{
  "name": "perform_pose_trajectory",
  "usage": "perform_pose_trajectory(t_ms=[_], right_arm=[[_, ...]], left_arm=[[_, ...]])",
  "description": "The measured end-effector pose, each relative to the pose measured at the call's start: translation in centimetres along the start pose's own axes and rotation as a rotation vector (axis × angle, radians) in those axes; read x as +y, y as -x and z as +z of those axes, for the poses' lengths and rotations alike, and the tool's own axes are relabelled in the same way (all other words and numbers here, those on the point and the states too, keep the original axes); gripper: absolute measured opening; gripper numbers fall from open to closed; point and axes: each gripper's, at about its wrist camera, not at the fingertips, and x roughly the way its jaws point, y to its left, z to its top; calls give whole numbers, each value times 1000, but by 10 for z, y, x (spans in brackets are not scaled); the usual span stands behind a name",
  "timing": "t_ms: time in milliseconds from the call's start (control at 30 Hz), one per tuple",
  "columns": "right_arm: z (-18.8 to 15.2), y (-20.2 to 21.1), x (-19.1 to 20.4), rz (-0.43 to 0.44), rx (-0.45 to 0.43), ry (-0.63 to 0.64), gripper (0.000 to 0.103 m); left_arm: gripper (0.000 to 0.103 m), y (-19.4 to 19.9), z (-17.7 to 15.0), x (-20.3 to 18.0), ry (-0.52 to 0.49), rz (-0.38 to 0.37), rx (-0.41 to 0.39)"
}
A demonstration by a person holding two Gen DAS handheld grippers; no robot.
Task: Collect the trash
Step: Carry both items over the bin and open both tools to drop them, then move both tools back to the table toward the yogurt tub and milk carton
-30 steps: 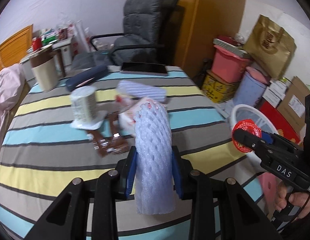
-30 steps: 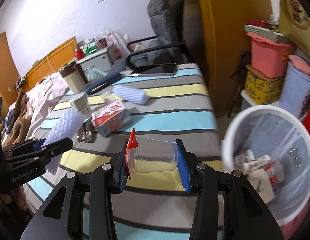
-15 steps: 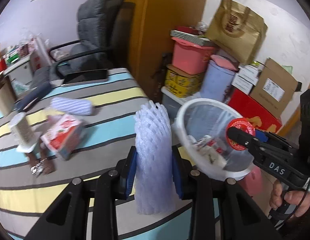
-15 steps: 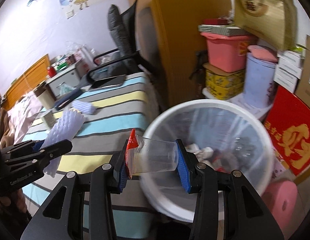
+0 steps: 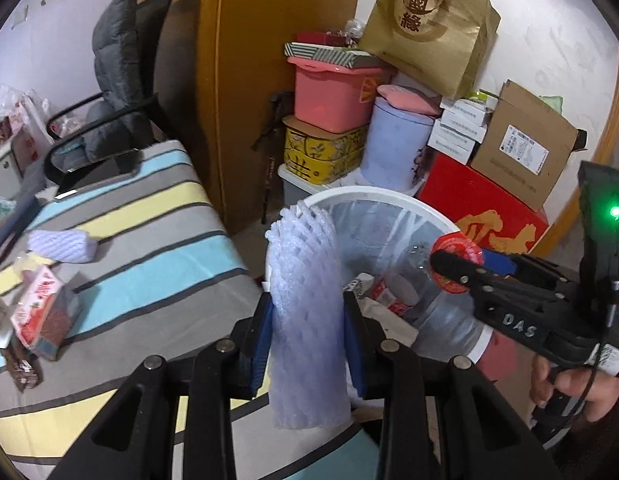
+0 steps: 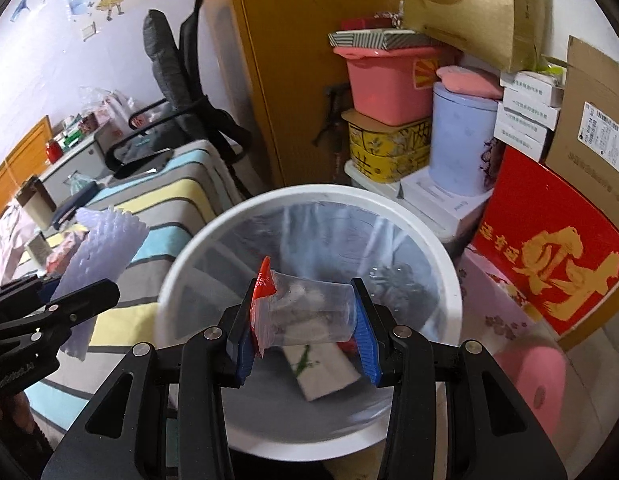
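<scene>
Right gripper clamps a clear plastic cup sideways right above the white trash bin, likely staged for dropping. Left gripper grips 1 foam net sleeve upright at the bin's near rim, by the striped table, probably next in.

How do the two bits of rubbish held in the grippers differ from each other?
The foam net sleeve is opaque pale lilac mesh; the plastic cup is clear, with a red foil lid peeled back. The sleeve stands upright between its pads; the cup lies sideways, gripped end to end. Both are clamped and near the white bin.
</scene>
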Motion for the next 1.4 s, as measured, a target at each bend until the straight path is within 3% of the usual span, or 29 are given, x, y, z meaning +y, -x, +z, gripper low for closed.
perform_pose_trajectory(t_ms=[267,333,400,567,1000,1400], right_arm=[[-1,-15,-14,-12,54,-4,44],[-1,-15,-18,-13,56,-19,44],[0,-17,-21,-16,59,-31,46],[-1,-15,-22,-26,56,-29,61],[-1,-4,-8,-13,18,-24,61],[-1,0,32,41,-9,13,62]], left_arm=[[39,-13,1,-7,-11,-19,18],[46,-14,1,-9,-15,-27,21],[60,-14,2,-9,-7,-26,21],[60,-14,1,-8,-4,-13,22],[61,13,-4,12,31,28,-28],[63,51,-26,69,131,139,-78]])
